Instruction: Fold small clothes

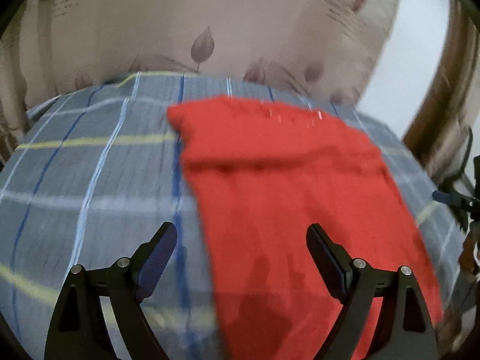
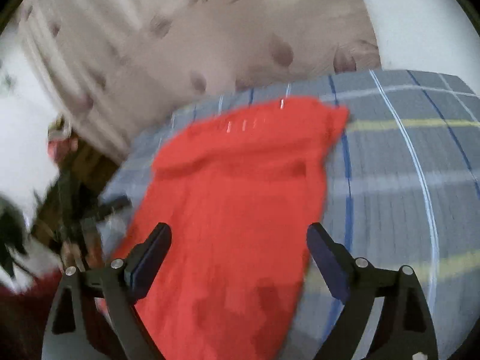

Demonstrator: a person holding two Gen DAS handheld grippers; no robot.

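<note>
A red garment [image 1: 288,186] lies spread on a grey plaid sheet [image 1: 90,165], its far edge folded over into a band. My left gripper [image 1: 241,249] is open above the garment's left edge: one finger over the sheet, the other over the red cloth, nothing between them. In the right wrist view the same red garment [image 2: 237,198] runs from the middle down to the bottom. My right gripper [image 2: 238,249] hangs open over it, jaws wide, nothing pinched. Both views are blurred.
A beige quilt with leaf print and lettering [image 1: 210,30] is bunched behind the sheet. A brown wooden frame [image 1: 444,90] and dark gear [image 1: 462,201] sit at the right. Dark clutter [image 2: 78,216] lies past the sheet's left edge in the right wrist view.
</note>
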